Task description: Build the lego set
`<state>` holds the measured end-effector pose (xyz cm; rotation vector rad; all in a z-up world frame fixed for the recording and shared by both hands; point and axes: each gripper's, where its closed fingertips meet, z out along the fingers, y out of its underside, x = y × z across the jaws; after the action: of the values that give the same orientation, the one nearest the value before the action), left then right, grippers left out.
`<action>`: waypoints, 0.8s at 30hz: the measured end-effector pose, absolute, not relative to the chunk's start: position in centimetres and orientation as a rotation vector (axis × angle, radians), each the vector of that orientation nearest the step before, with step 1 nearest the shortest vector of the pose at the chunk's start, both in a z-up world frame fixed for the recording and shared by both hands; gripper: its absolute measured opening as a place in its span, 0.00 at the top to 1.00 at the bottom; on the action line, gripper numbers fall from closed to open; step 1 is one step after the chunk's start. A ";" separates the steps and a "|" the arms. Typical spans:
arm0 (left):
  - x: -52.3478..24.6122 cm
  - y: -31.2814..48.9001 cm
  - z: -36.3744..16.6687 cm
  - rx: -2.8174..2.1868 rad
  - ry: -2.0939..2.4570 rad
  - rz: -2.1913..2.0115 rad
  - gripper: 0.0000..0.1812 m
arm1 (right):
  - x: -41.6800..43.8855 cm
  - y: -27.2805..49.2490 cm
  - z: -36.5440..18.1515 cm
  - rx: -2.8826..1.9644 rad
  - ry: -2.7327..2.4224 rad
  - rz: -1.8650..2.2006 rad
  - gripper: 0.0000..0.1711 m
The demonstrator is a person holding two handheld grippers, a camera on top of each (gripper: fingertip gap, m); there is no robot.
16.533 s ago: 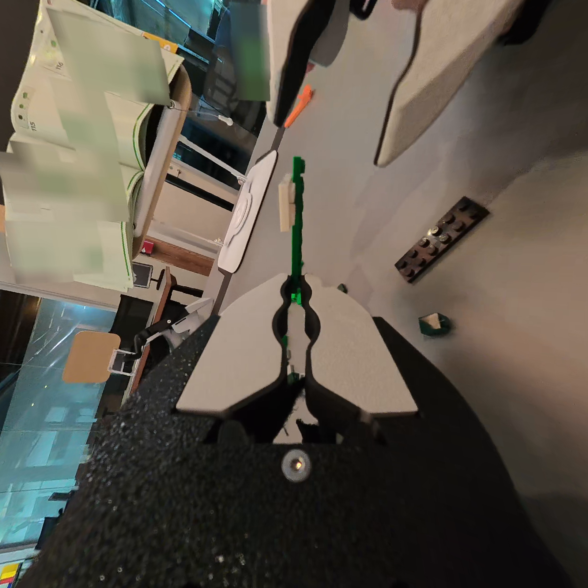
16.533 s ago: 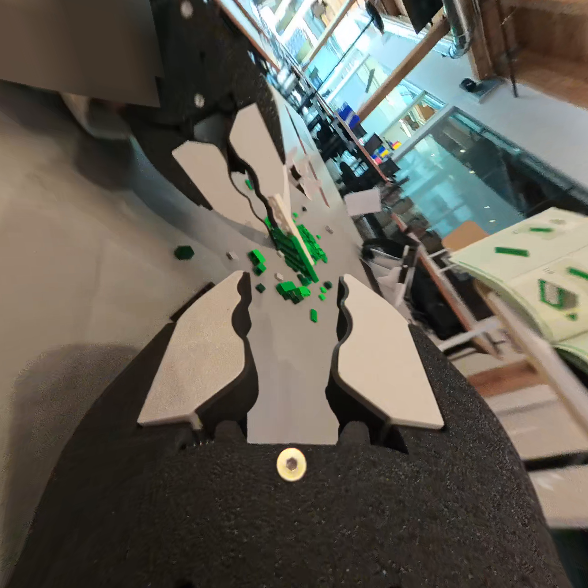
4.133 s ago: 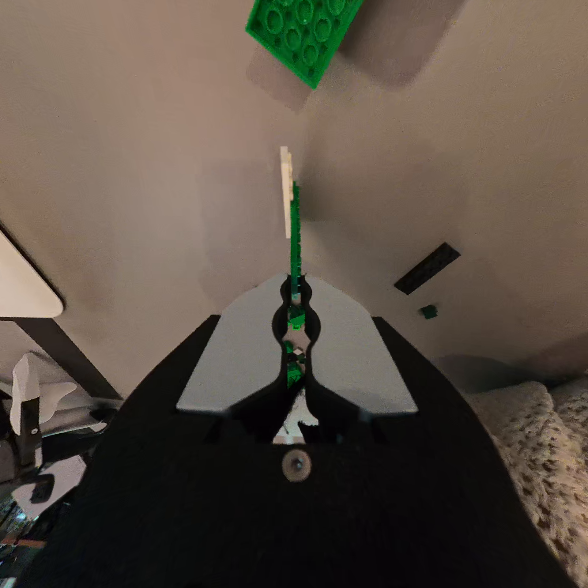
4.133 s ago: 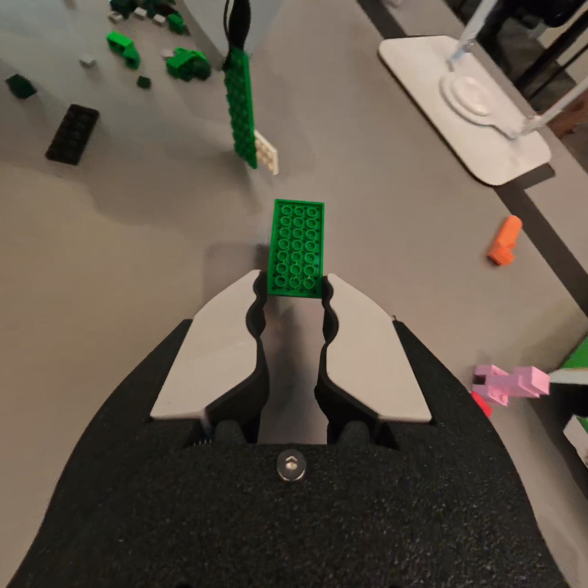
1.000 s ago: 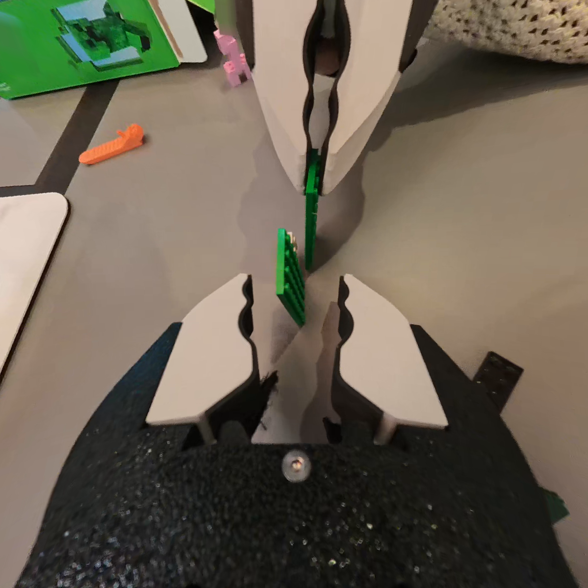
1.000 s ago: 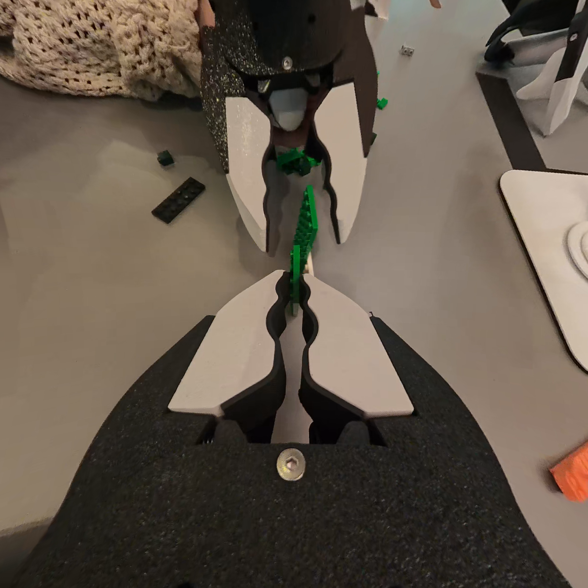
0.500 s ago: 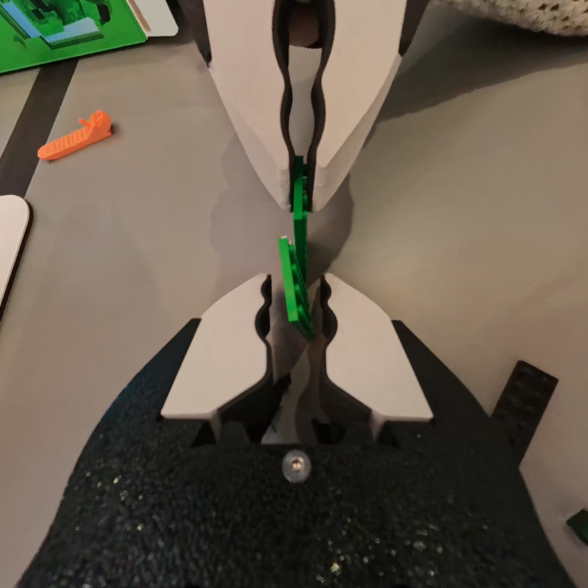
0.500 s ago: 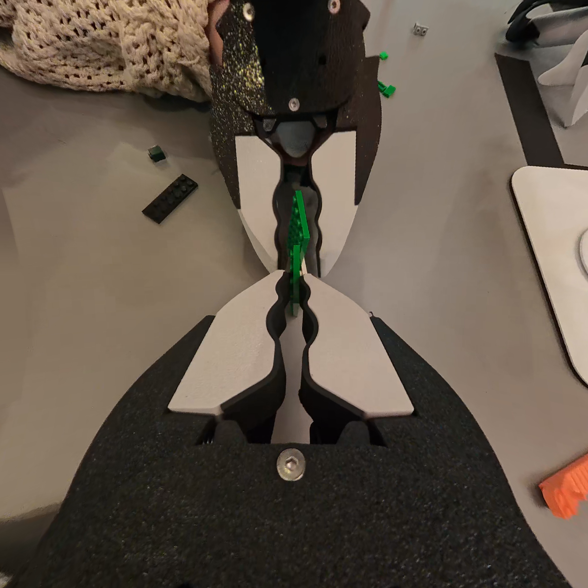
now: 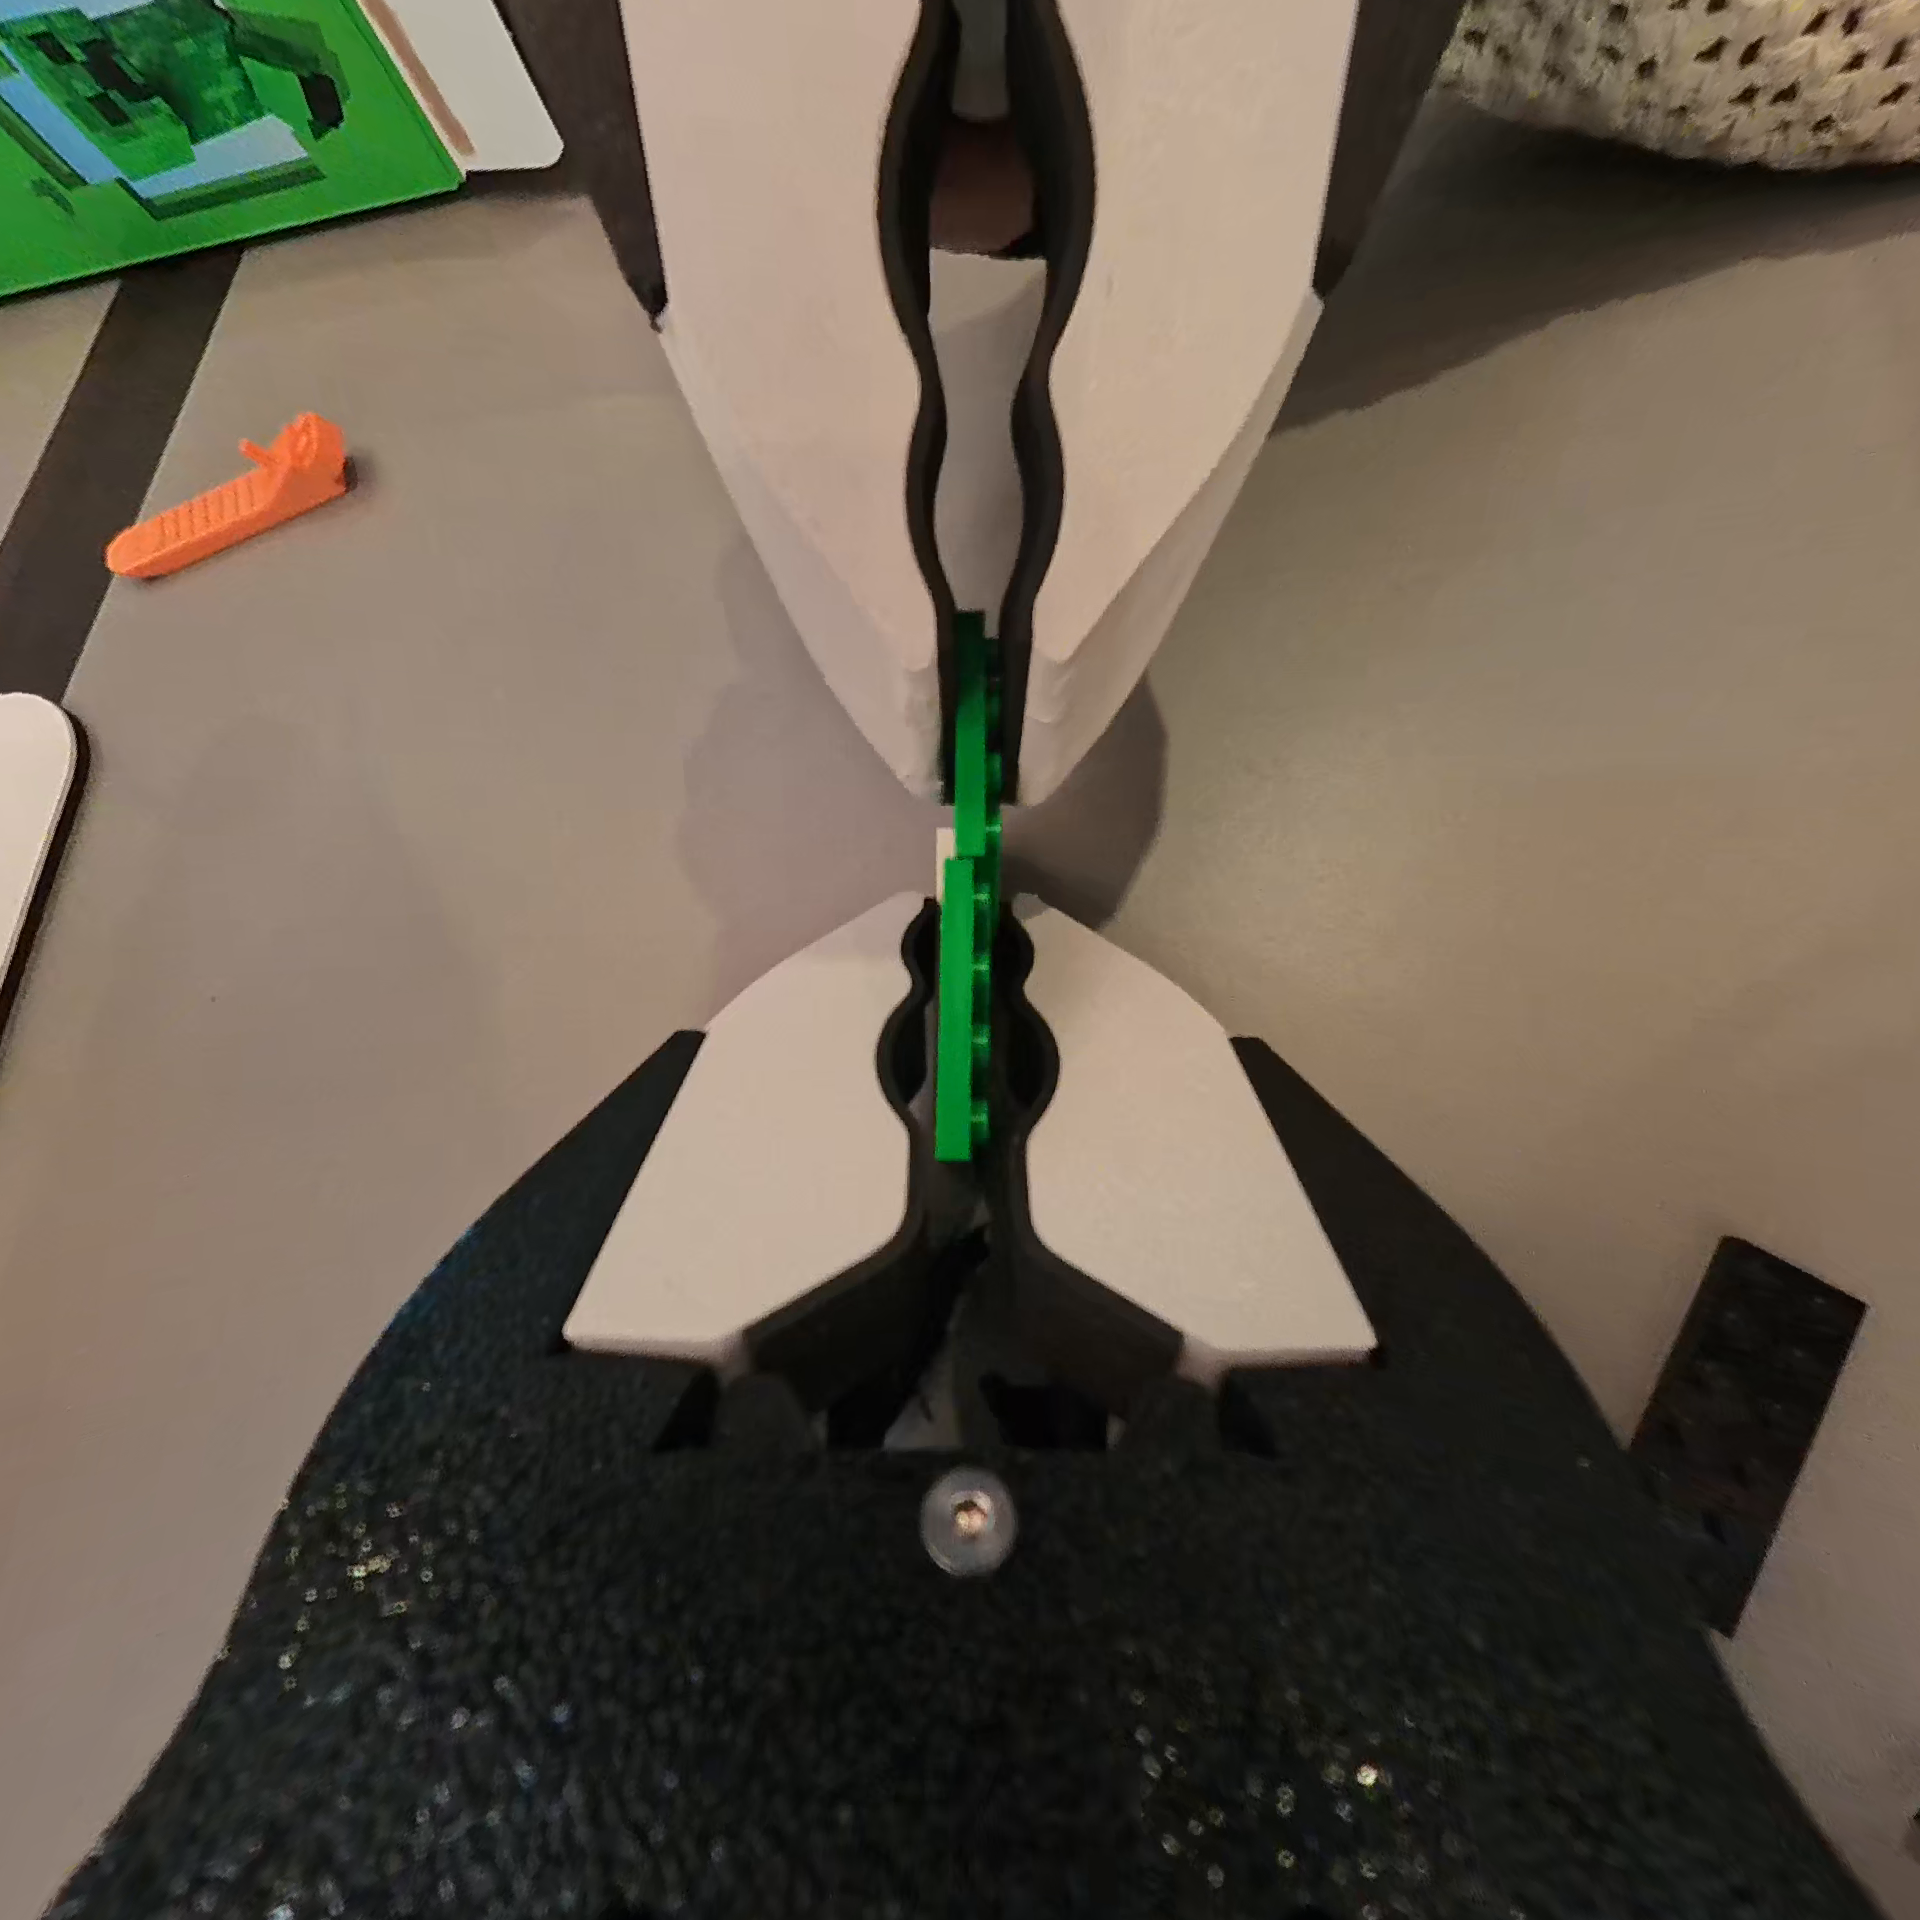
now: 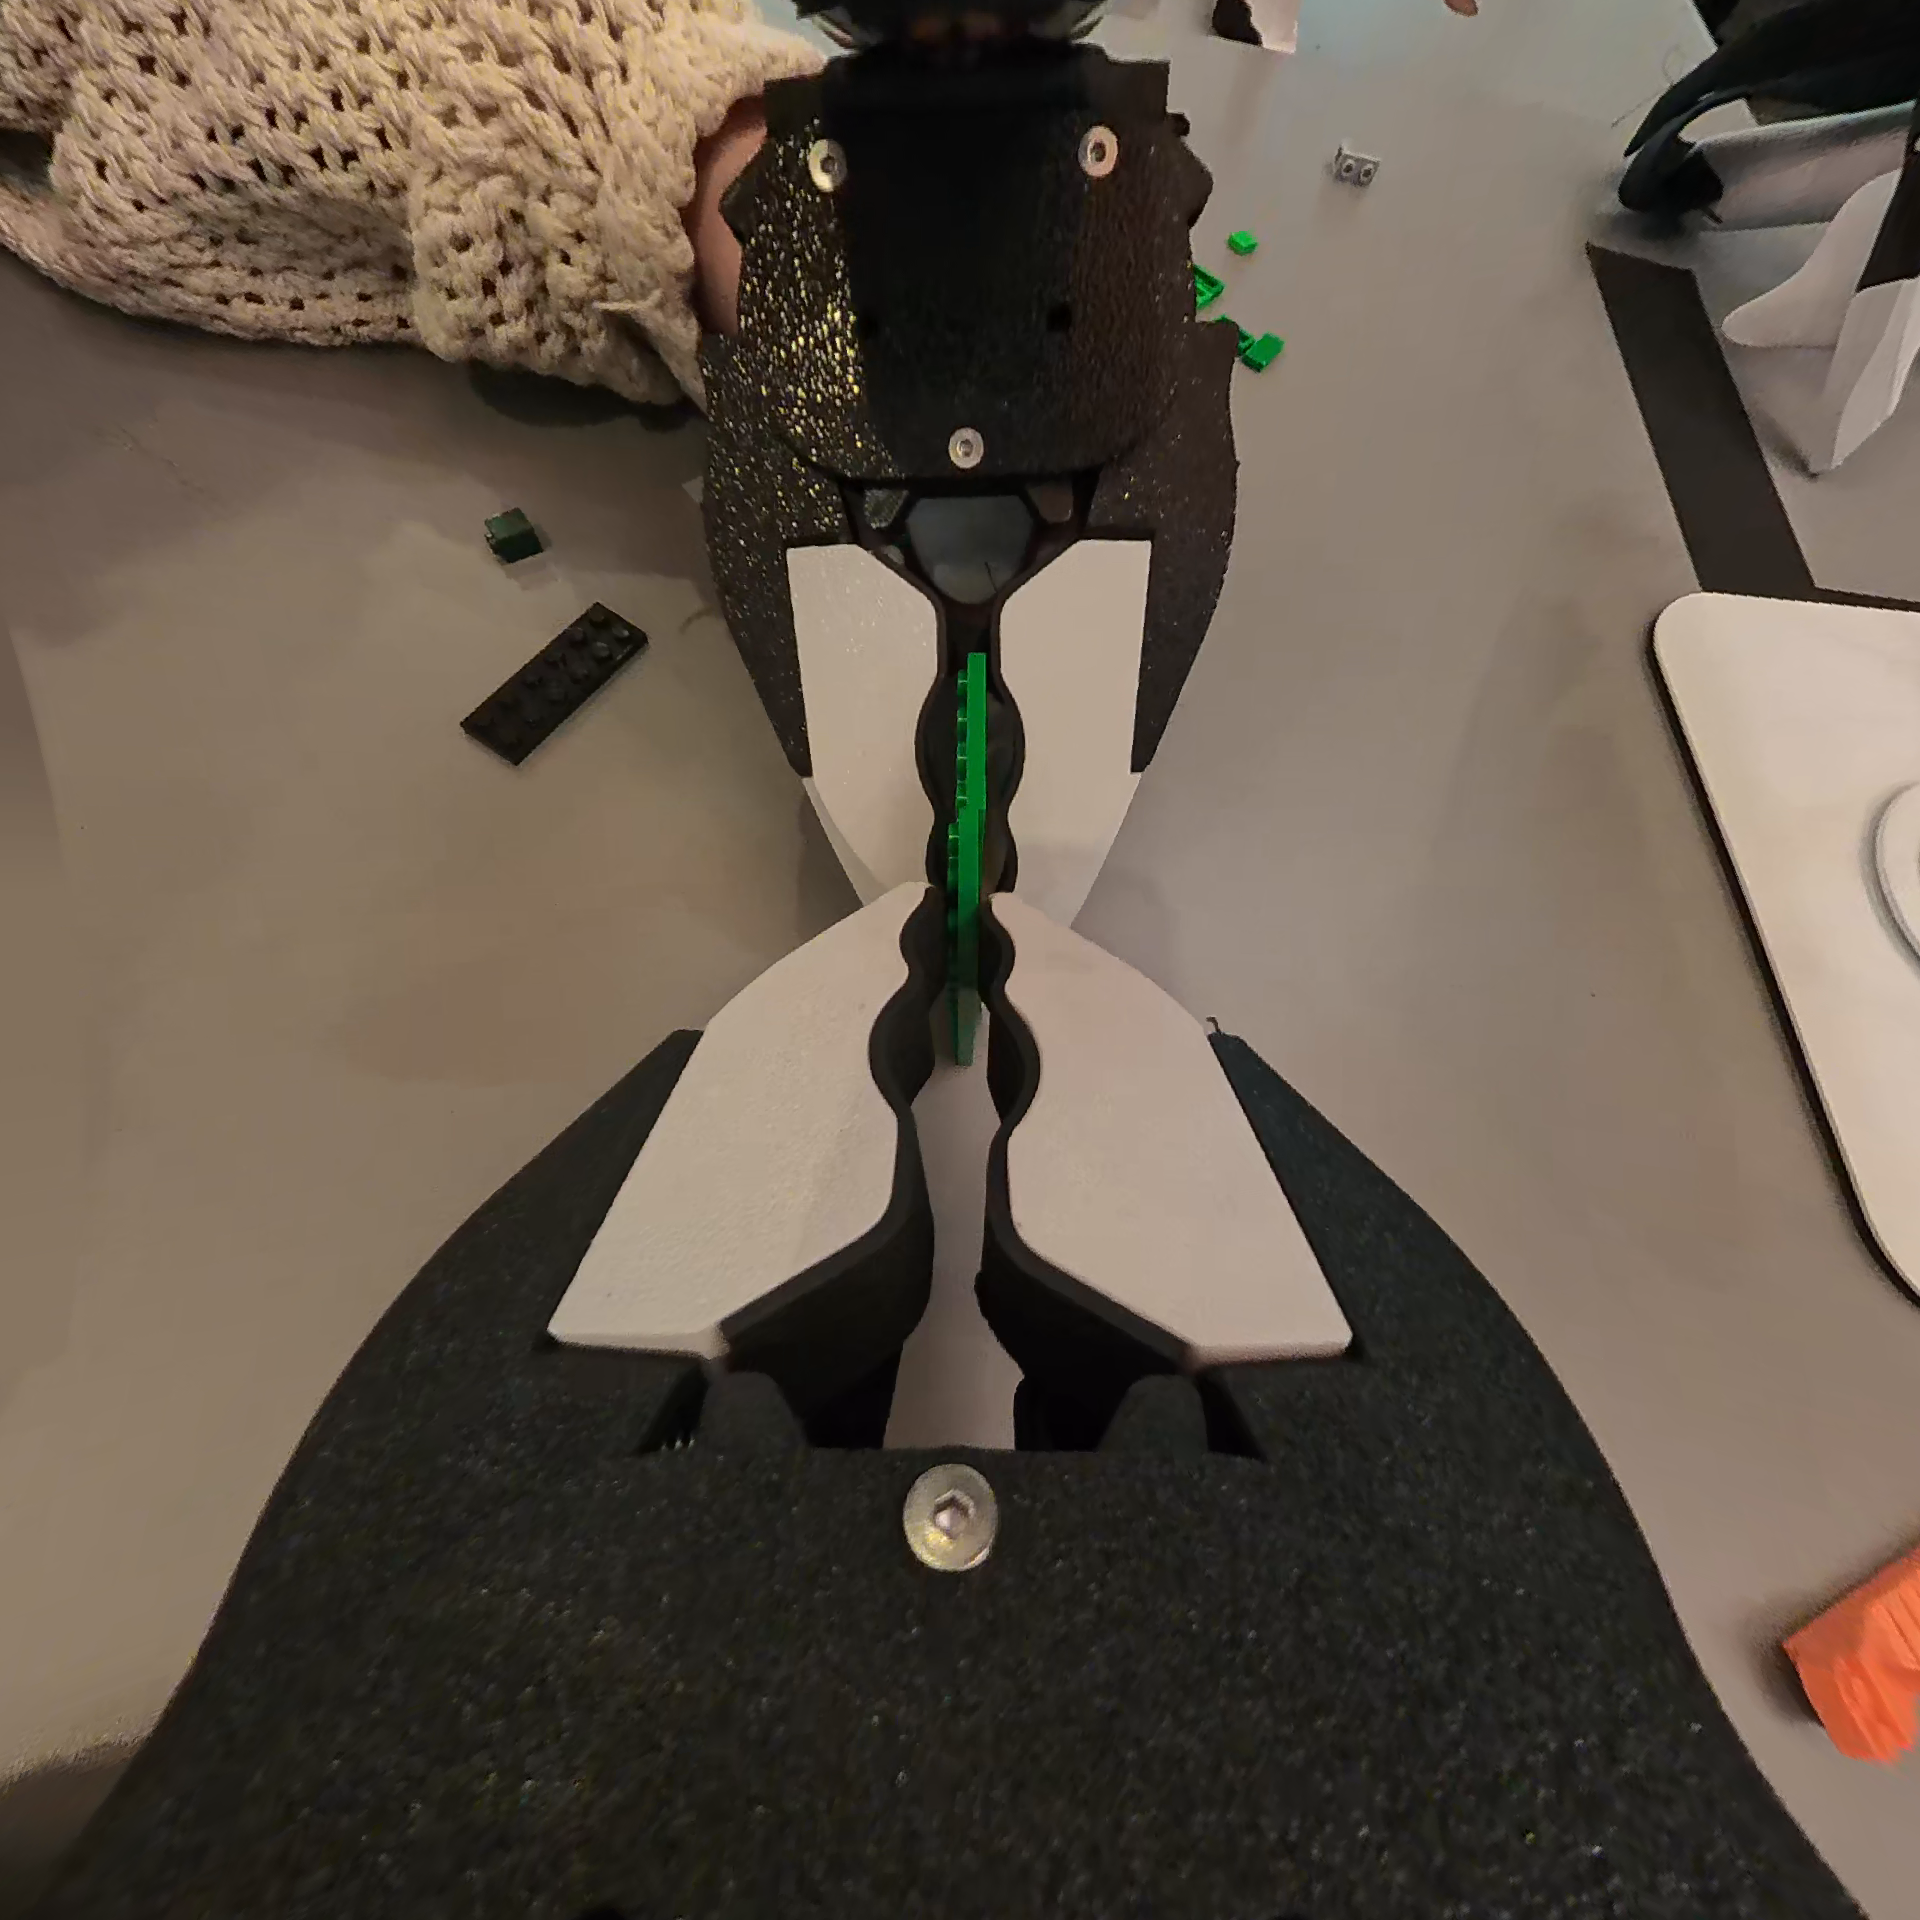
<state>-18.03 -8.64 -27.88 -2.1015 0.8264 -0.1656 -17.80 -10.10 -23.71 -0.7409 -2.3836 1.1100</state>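
Fingers (image 9: 1132, 1060) pinch 2 overlapping green plates (image 9: 961, 1039) edge-on.

We see open counter (image 10: 312, 987) either side of the facing hand-held grippers; a black plate (image 10: 554, 683), dark green brick (image 10: 513, 536) and knitted sleeve (image 10: 343, 166) obstruct one side.

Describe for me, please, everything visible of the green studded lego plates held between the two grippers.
The green studded lego plates are thin glossy plastic, two overlapping edge-on with stud rows showing, standing upright above the grey table. The left gripper pinches the near plate; the right gripper clamps the far one.
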 end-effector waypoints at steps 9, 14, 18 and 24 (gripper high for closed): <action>-18.2 -8.6 -27.9 -2.129 0.772 -0.186 0.95 | -18.8 -10.7 -24.0 -0.721 -2.240 1.254 0.86; -18.0 -8.7 -27.9 -2.112 0.804 -0.173 0.94 | -19.0 -11.5 -24.0 -0.682 -2.195 1.287 0.97; -17.8 -8.9 -27.9 -2.100 0.828 -0.185 0.94 | -19.0 -11.7 -24.0 -0.722 -2.186 1.340 0.97; -18.3 -8.7 -28.2 -2.116 0.811 -0.108 0.86 | -19.2 -11.5 -23.9 -0.768 -2.174 1.359 0.97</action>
<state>-18.33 -8.70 -28.16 -2.1157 0.8111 -0.1077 -19.19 -11.49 -23.95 -0.7677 -2.1738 1.3586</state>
